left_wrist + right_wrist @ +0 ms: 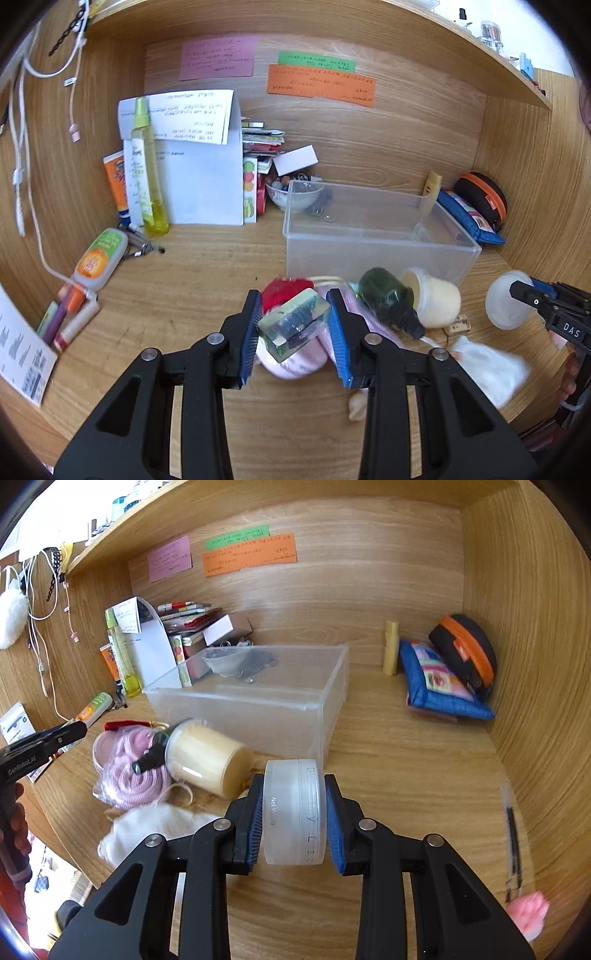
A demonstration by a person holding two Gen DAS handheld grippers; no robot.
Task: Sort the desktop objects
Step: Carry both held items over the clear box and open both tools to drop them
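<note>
Wooden desk alcove (406, 122) – shelf (258, 494) above

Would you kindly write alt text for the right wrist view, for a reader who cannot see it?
The right claw grips a frosted white jar on its side above a wooden desk. Behind it stands a clear plastic bin, with a cream-coloured jar and pink cord at left.

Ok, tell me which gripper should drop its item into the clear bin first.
Probably the right gripper: its frosted jar sits just before the clear bin's near corner. The left gripper, clamping a small clear block, has clutter between it and the bin.
</note>
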